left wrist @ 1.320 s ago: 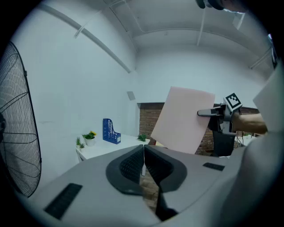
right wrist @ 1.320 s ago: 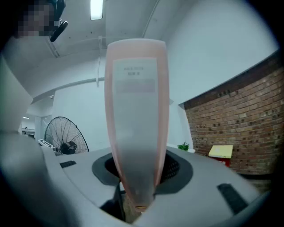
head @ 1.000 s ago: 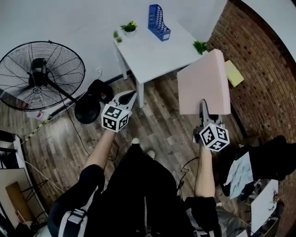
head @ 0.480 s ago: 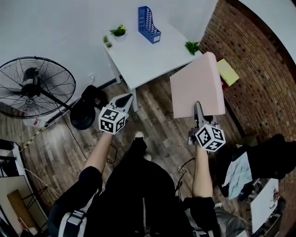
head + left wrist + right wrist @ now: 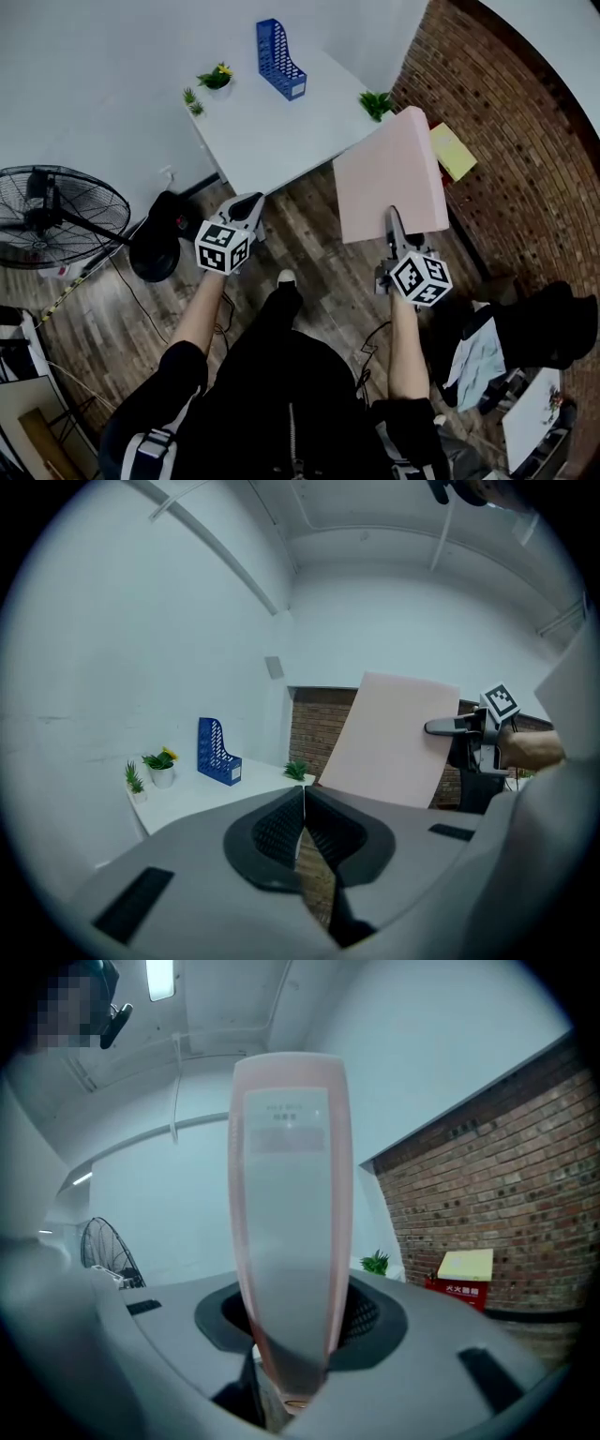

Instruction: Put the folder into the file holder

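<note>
A pink folder (image 5: 389,178) stands upright in the air, held at its lower edge by my right gripper (image 5: 392,225), whose jaws are shut on it. The right gripper view looks along its spine (image 5: 289,1222), which rises between the pads. From the left gripper view the folder (image 5: 389,742) shows as a flat pink sheet at the right. A blue file holder (image 5: 280,59) stands at the far side of the white table (image 5: 272,122); it shows again, the file holder (image 5: 217,752), left of centre. My left gripper (image 5: 248,208) is shut and empty, near the table's front edge.
Three small potted plants sit on the table: one with yellow flowers (image 5: 217,77), a tiny one (image 5: 192,98) and one at the right corner (image 5: 377,103). A standing fan (image 5: 56,211) is at the left. A brick wall (image 5: 516,141) and a yellow-topped red box (image 5: 453,150) lie to the right.
Both grippers and the folder have come closer to the table. The table, file holder and fan have slid left and down in the head view.
</note>
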Tool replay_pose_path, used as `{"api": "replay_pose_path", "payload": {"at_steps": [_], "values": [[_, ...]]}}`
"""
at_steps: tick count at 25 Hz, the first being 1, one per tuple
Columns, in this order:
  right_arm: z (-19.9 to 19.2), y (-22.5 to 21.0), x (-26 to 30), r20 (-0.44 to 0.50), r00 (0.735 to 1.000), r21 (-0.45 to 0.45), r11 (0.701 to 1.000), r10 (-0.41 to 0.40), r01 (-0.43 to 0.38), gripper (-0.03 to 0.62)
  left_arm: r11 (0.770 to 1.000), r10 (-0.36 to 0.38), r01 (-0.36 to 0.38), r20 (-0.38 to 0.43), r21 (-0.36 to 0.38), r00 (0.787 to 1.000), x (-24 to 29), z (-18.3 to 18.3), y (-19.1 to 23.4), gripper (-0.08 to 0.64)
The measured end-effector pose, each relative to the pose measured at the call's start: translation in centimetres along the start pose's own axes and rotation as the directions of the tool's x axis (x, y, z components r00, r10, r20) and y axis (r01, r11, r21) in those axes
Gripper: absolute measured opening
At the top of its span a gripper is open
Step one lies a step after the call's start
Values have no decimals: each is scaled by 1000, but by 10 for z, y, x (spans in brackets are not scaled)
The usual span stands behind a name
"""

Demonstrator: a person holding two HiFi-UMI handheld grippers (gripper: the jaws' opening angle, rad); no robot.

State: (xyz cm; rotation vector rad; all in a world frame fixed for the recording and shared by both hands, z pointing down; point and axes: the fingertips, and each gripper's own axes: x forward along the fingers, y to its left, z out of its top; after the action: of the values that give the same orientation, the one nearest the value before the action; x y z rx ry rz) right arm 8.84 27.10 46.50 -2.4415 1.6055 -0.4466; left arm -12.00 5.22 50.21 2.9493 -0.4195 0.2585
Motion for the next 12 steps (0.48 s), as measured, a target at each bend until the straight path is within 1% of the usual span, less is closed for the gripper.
{"api": "replay_pose_path", "payload": {"at_steps": [6, 12], "values": [[18, -29, 61, -24, 1000, 0, 1000, 12, -12, 163, 1000, 7, -7, 3, -11, 1000, 63, 15, 24, 25], [38, -43, 134, -35, 999, 22, 999, 32, -31, 163, 999, 34, -35, -5, -18, 999, 114, 34, 72, 25]]}}
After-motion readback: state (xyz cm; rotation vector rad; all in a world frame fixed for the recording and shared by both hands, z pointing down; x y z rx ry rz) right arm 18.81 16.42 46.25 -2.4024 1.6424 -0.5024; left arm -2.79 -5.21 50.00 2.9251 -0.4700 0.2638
